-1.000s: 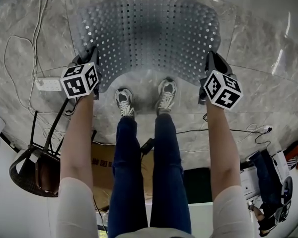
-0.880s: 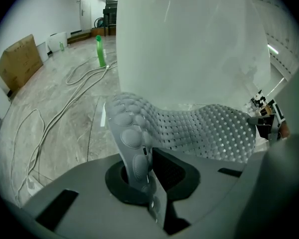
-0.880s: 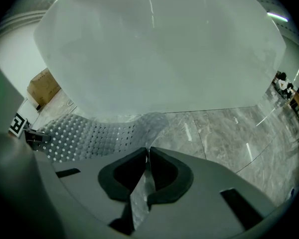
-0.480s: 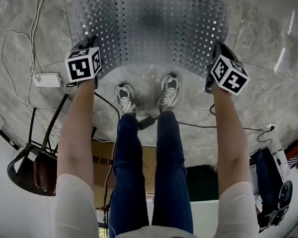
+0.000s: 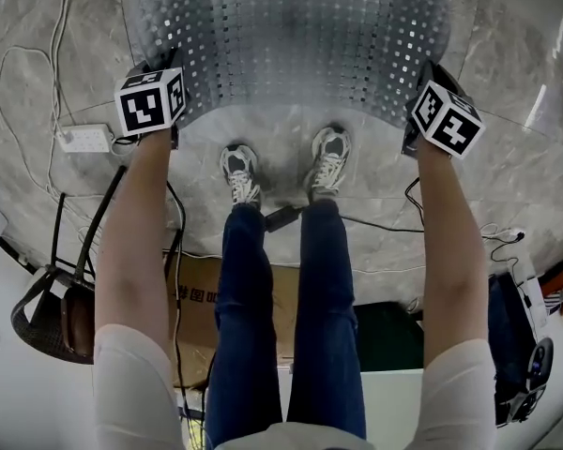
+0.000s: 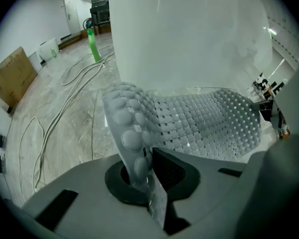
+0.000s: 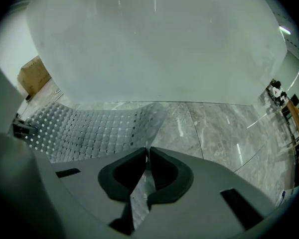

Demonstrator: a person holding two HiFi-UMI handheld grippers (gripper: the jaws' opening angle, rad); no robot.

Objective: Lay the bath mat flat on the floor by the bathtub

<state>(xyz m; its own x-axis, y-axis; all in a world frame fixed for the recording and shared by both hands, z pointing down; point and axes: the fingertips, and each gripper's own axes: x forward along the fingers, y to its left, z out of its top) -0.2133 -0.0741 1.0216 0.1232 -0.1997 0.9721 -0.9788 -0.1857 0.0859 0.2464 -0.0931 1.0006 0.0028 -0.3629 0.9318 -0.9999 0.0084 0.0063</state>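
Observation:
A translucent grey bath mat (image 5: 291, 40) with rows of small holes hangs spread between my two grippers, sagging towards the marble floor ahead of the person's shoes. My left gripper (image 5: 159, 97) is shut on the mat's near left corner; in the left gripper view the bumpy mat (image 6: 189, 121) curls up out of the closed jaws. My right gripper (image 5: 427, 101) is shut on the near right corner, and the mat (image 7: 89, 126) stretches away to the left from it. The white bathtub wall (image 6: 189, 34) rises just beyond the mat.
A white power strip (image 5: 83, 139) with looping cables lies on the floor at the left. A dark stool (image 5: 52, 307) stands at the lower left, with a cardboard sheet (image 5: 202, 307) behind the legs. A black cable (image 5: 385, 225) runs behind the shoes. A green bottle (image 6: 93, 46) stands far off.
Both grippers have carried the mat forward and spread a little wider apart. The feet have stepped forward with them.

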